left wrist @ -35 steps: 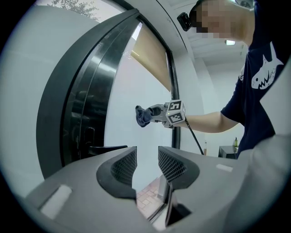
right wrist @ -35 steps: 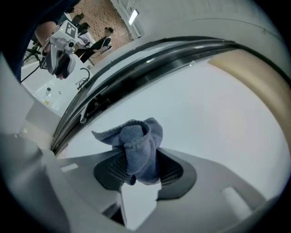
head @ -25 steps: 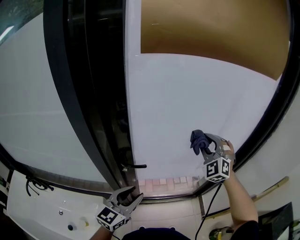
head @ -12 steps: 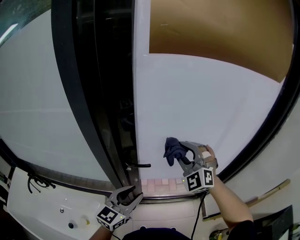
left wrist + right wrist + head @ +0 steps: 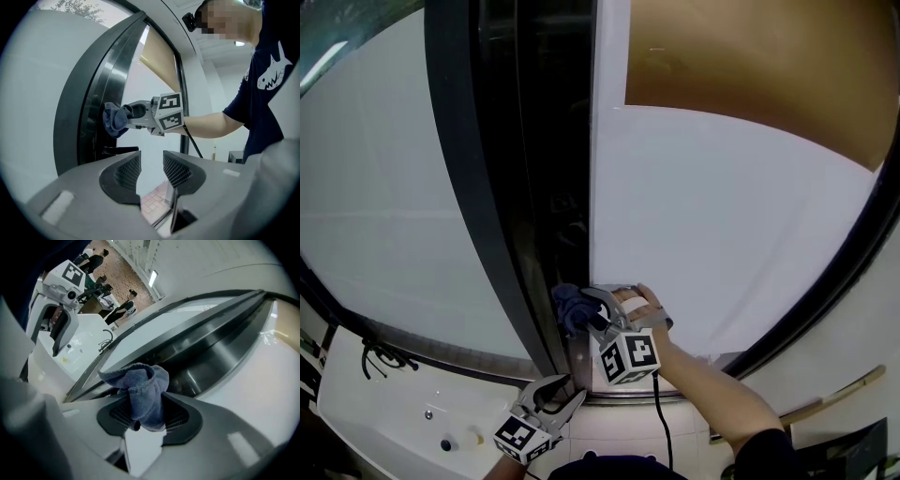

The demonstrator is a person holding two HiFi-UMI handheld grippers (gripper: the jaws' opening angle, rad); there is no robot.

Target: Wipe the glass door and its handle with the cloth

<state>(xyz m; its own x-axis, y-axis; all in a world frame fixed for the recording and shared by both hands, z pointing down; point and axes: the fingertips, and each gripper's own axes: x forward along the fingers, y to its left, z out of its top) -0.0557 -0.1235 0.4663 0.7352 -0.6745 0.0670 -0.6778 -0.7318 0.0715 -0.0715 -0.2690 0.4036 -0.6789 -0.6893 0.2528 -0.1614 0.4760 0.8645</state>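
The frosted glass door [image 5: 722,206] fills the head view, with its dark frame [image 5: 487,187] to the left. My right gripper [image 5: 589,317] is shut on a blue cloth [image 5: 569,306], which is pressed at the door's left edge, low down. The cloth covers the handle in the head view. In the left gripper view the black handle [image 5: 119,150] sticks out just below the cloth [image 5: 114,119]. The cloth [image 5: 140,380] bunches between the right gripper's [image 5: 149,414] jaws. My left gripper [image 5: 547,401] hangs low, below the door, open and empty [image 5: 151,168].
A white ledge [image 5: 384,403] with a black cable [image 5: 375,356] runs along the lower left. A brown panel [image 5: 750,66] shows behind the upper glass. Pale tiles [image 5: 154,201] lie below the door.
My right gripper has swept left across the glass with the cloth, from the lower right to the door's edge at the handle. The left gripper has barely moved.
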